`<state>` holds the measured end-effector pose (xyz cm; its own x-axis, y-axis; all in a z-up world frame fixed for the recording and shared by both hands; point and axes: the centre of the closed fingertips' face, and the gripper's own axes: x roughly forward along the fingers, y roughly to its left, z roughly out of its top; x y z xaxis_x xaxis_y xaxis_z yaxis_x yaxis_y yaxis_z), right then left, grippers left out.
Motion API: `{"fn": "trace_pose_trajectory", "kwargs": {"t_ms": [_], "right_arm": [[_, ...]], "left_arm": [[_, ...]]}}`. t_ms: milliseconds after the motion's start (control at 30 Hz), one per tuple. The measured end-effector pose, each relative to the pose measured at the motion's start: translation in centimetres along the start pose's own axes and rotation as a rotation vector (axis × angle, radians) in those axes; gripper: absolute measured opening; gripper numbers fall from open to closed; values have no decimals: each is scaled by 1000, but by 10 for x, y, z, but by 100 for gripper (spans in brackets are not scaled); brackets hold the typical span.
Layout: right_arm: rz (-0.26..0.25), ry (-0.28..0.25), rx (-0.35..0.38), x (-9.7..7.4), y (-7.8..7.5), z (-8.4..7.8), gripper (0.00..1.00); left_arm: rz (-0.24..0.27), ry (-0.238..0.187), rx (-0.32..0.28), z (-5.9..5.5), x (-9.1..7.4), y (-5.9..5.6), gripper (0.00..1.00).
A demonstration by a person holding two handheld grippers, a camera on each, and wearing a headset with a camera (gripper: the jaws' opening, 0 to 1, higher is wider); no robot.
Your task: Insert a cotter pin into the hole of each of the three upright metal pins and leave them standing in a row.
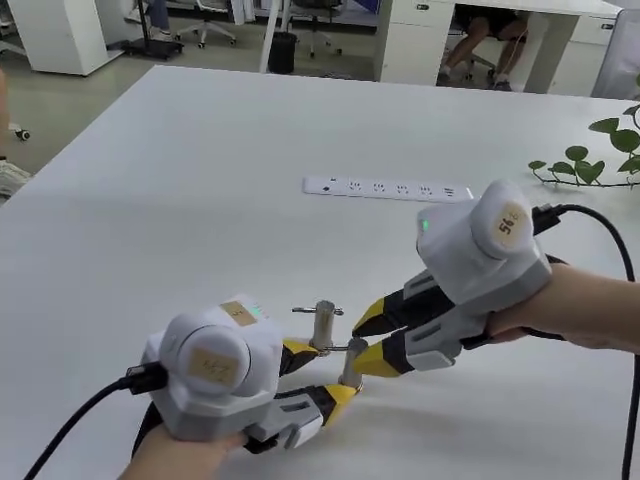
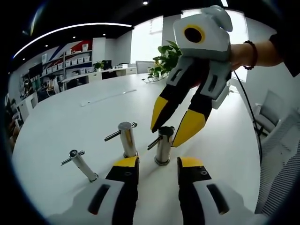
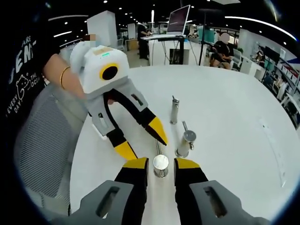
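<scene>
Three upright metal pins stand in a row on the white table. In the left gripper view the left pin leans, while the middle pin and the right pin stand straight; each has a cotter pin through its top. My right gripper straddles the right pin's top, jaws slightly apart from it. My left gripper is open, its jaws on either side of that pin's base. In the head view the left gripper and the right gripper meet at this pin, beside another pin.
A white power strip lies further back on the table. A leafy plant trails at the right edge. Office chairs, desks and seated people are beyond the table. Cables run from both grippers.
</scene>
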<state>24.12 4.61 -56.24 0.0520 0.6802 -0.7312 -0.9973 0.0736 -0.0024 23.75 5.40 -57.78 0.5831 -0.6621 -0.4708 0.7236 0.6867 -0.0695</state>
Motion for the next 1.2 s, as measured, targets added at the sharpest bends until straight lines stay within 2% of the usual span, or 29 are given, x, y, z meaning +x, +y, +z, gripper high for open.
{"fn": "trace_pose_trajectory", "kwargs": {"t_ms": [333,633,1067,1200], "right_arm": [[9,4,-1,5,1,-3,9],[8,-1,-17,5,1,-3,9],[-7,-9,-10,4,0,-3,8],[-13,-14,-9,3,-2,-4,8]], "left_arm": [[3,-14,-10,2,-7,0,32],[8,-18,-16,3,-12,-1,32],[25,-35,-13,11,-31,0,34],[41,-56,-19,16,-41,2,35]]}}
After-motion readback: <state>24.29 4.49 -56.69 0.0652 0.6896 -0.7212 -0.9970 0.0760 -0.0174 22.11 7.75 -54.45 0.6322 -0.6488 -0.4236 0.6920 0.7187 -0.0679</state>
